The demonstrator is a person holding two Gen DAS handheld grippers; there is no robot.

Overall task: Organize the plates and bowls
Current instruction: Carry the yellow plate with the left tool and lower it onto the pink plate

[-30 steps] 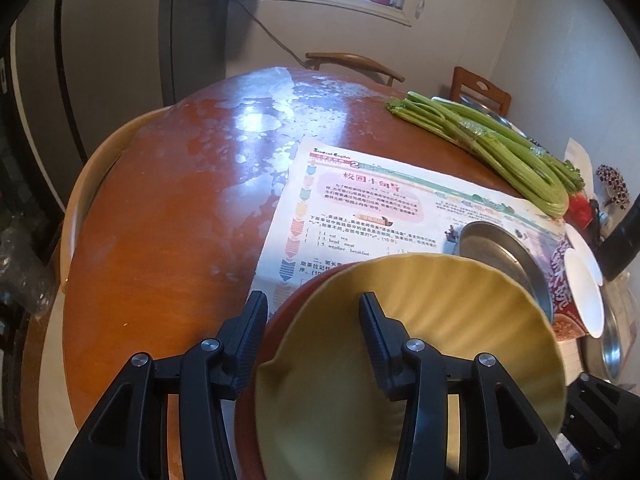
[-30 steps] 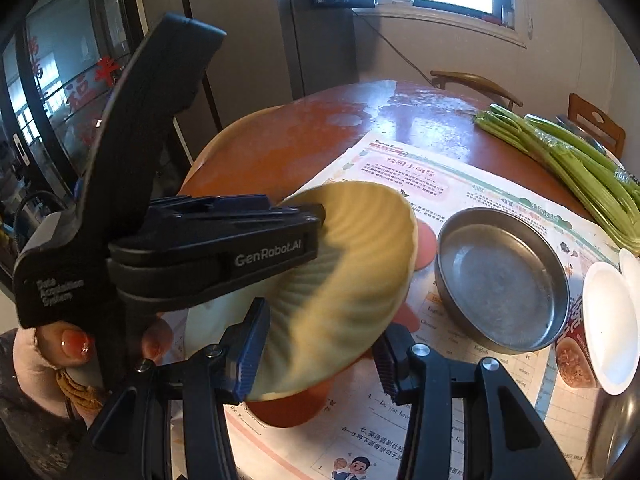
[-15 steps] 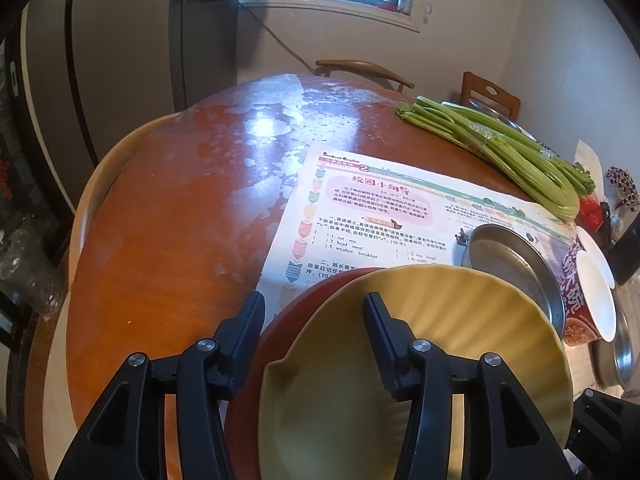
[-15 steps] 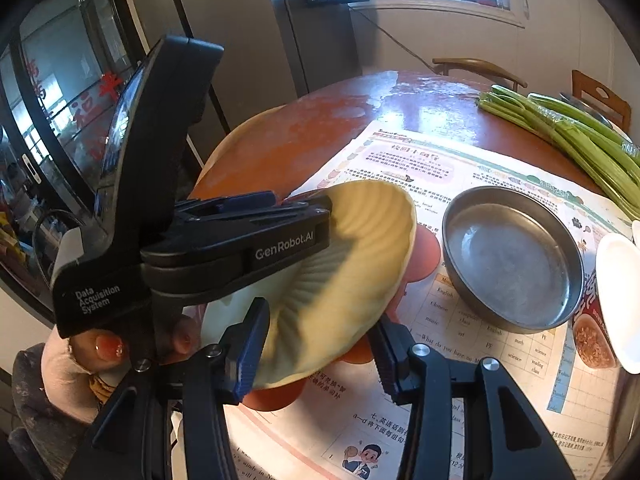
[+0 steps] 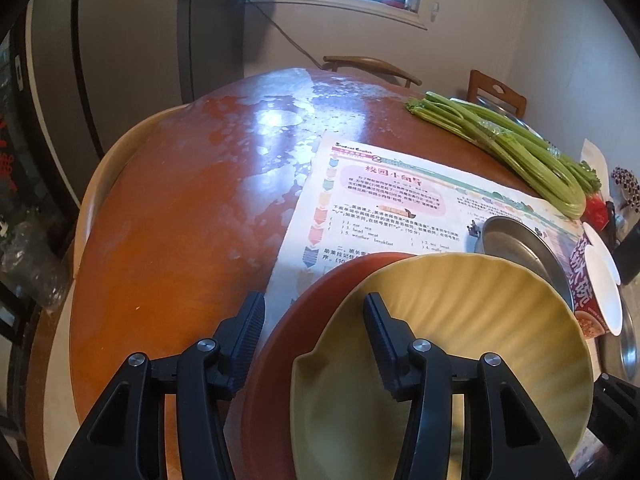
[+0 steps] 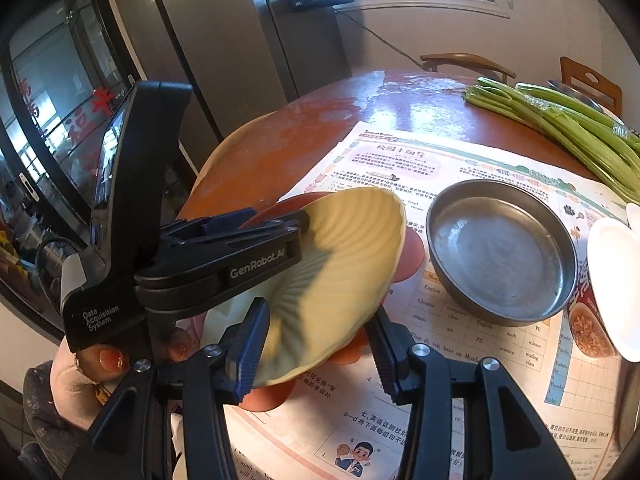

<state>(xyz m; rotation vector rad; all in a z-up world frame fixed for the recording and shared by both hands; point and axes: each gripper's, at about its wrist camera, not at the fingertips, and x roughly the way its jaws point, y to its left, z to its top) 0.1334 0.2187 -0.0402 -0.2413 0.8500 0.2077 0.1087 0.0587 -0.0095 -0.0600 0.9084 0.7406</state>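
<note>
A yellow ribbed shell-shaped plate (image 5: 460, 344) lies on a red plate (image 5: 296, 320), both held tilted above the table. My left gripper (image 5: 314, 344) straddles their near rims, one finger outside the red plate, one over the yellow plate; it seems shut on them. In the right wrist view the left gripper (image 6: 276, 232) holds the yellow plate (image 6: 332, 276) with the red plate (image 6: 412, 256) behind it. My right gripper (image 6: 316, 344) is open, its jaws either side of the yellow plate's lower edge. A steel dish (image 6: 500, 252) sits on the newspaper.
A newspaper (image 5: 400, 200) covers the near right of the round wooden table (image 5: 180, 220). Celery (image 5: 500, 144) lies at the far right. A white lid on an instant-noodle cup (image 6: 612, 284) stands right of the steel dish. Chairs stand behind the table.
The left gripper has lifted the two plates slightly and tilted them more. The right gripper has drawn closer around the yellow plate's lower edge and stays open.
</note>
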